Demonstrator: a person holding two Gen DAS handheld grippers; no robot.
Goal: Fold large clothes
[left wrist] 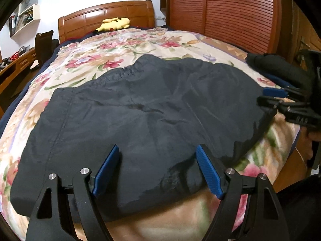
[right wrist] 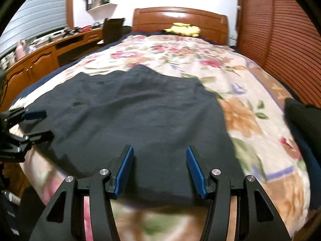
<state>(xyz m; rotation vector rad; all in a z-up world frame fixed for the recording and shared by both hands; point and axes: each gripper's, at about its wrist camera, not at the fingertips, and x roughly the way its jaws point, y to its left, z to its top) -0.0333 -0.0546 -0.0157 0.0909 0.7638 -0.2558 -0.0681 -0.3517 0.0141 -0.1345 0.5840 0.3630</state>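
Observation:
A large dark navy garment lies spread flat on the floral blanket of a bed. My left gripper hangs over the garment's near edge, open, with nothing between its blue pads. In the right wrist view it enters from the left edge. My right gripper is also open over the near hem, its pads apart and touching no cloth. In the left wrist view it reaches in from the right, above the garment's right side.
A pile of other dark clothes sits at the bed's right edge. A yellow plush toy lies by the wooden headboard. A slatted wardrobe stands on the right, a wooden desk and chair on the left.

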